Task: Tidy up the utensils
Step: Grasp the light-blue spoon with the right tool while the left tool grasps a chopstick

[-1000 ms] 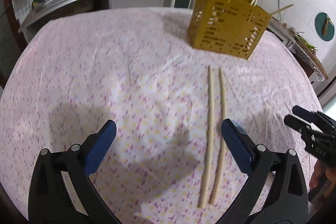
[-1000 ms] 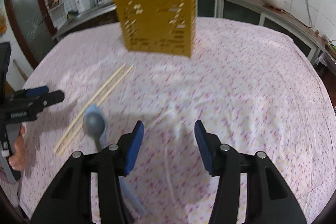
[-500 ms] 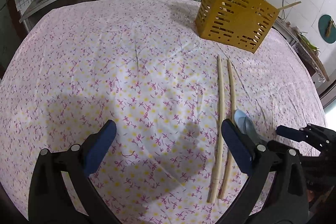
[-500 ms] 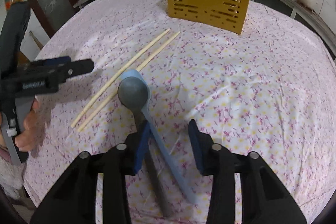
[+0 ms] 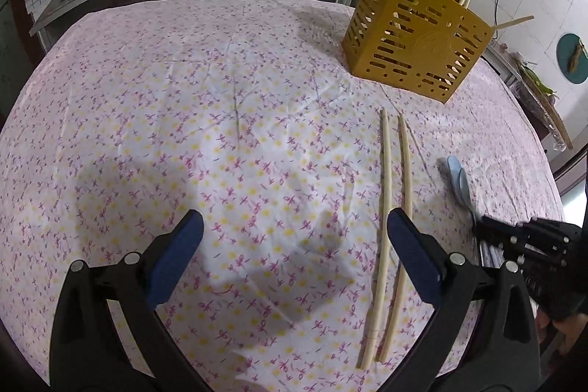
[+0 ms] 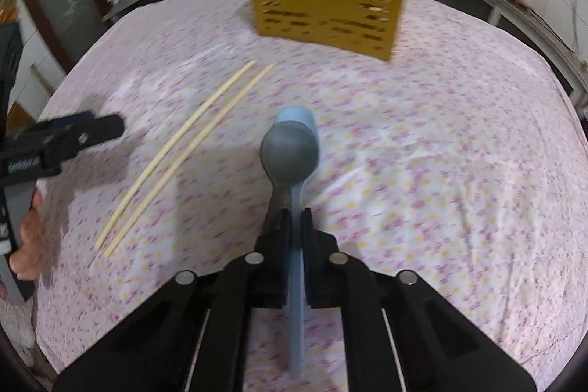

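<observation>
Here, right gripper jaws tight on two spoons; left gripper jaws wide, beside chopsticks.

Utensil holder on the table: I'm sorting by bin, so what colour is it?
The utensil holder is mustard yellow with slotted sides, sharpest in the left wrist view.

white lettering runs along the side of the left gripper in the right wrist view, too blurred to read; nothing else is legible.

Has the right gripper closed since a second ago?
Yes. The right gripper was open beside the spoons; now it is shut on the blue spoon, while the chopsticks lie unmoved.
</observation>
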